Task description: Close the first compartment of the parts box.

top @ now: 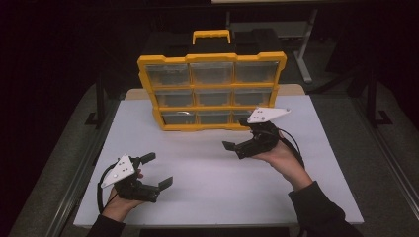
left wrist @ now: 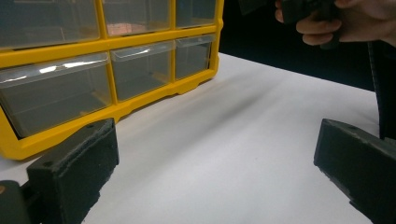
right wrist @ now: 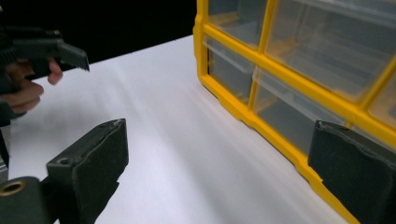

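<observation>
Approach step — right gripper (top: 236, 140) open and empty beside the drawer cabinet (top: 211, 92), left gripper (top: 157, 170) open, idle; next, likely lining jaws up with a bottom drawer (right wrist: 285, 119).

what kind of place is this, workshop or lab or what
Probably a lab or recording bench rather than a home: a bare white table in a dark room, a yellow organiser with clear drawers standing on it, and metal stand legs on the floor behind.
</observation>
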### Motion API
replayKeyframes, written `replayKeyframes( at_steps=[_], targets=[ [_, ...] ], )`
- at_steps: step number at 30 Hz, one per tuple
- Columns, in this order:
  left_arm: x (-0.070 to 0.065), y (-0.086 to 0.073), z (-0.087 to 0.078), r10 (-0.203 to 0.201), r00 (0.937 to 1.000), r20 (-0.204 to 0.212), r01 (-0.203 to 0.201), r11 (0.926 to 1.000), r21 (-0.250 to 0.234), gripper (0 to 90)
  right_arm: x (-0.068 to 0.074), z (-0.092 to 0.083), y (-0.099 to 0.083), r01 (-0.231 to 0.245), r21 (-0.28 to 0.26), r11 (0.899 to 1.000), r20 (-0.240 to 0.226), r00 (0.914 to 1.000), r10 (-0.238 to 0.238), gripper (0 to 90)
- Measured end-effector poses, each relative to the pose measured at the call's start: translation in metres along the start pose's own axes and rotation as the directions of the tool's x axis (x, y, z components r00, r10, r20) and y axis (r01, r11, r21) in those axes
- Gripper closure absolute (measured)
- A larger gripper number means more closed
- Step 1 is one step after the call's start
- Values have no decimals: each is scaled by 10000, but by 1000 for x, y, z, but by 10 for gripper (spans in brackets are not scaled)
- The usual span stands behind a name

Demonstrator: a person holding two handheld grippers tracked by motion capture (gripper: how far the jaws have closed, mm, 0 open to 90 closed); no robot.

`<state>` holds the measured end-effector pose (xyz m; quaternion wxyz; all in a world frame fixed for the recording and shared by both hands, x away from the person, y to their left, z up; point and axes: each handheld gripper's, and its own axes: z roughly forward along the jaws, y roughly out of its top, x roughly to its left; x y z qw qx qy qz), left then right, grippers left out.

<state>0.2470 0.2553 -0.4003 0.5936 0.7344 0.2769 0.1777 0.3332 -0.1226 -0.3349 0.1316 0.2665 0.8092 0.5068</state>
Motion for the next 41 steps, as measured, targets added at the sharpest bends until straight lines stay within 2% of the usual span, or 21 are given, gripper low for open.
replayKeyframes(
  at_steps=[4,5,6,7,8,11,12,15,16,17,21,23,24,25,26,28,31,41],
  targets=[
    [0,0,-1,30,10000,-4,-30,10000,87,0,0,-8,-17,-318,-209,9993,189,9993,322,41],
    [0,0,-1,3,10000,1,-3,10000,58,0,0,-12,-27,-446,-295,9986,328,9984,456,37],
    [0,0,-1,3,10000,1,-3,10000,58,0,0,-12,-27,-446,-295,9986,328,9984,456,37],
    [0,0,-1,2,10000,7,-2,10000,17,0,-1,-16,-36,-558,-354,9978,488,9972,575,35],
    [0,0,-1,2,10000,7,-2,10000,17,0,-1,-16,-36,-558,-354,9978,488,9972,575,35],
    [1,1,-2,51,10000,14,-51,10000,9,0,-2,-27,-57,-793,-666,9946,826,9930,847,31],
    [1,1,-2,51,10000,14,-51,10000,9,0,-2,-27,-57,-793,-666,9946,826,9930,847,31],
    [1,1,-1,35,10000,33,-35,10000,-67,0,-1,-40,-77,-1065,-940,9899,1053,9876,1163,26],
    [1,2,-1,50,10000,38,-50,10000,-74,0,-1,-40,-77,-1065,-940,9899,1053,9876,1163,26],
    [0,3,-1,96,9999,52,-96,9999,-88,0,0,-47,-87,-1034,-1166,9878,1297,9845,1184,25],
    [1,3,1,83,9999,114,-81,9998,-154,0,2,-61,-104,-1217,-1693,9780,1614,9755,1493,19],
    [2,3,1,91,9999,120,-89,9998,-156,0,3,-64,-107,-1226,-1791,9762,1672,9740,1530,20],
    [3,3,0,177,9998,107,-175,9998,-132,0,5,-70,-113,-1270,-1959,9724,1852,9689,1639,20],
    [4,3,0,129,9999,95,-127,9998,-171,0,5,-70,-113,-1270,-1959,9724,1852,9689,1639,20],
    [4,3,0,109,9999,84,-108,9998,-179,0,7,-75,-118,-1331,-2167,9671,1936,9651,1762,17],
    [5,3,-1,102,9999,94,-100,9998,-182,0,8,-77,-121,-1353,-2191,9663,1975,9637,1797,16],
    [5,2,0,116,9999,75,-115,9998,-141,0,9,-84,-130,-1474,-2295,9621,2140,9566,1976,16],
    [5,2,0,161,9999,56,-160,9998,-99,0,8,-92,-135,-1542,-2459,9570,2264,9508,2114,16]
  ],
)
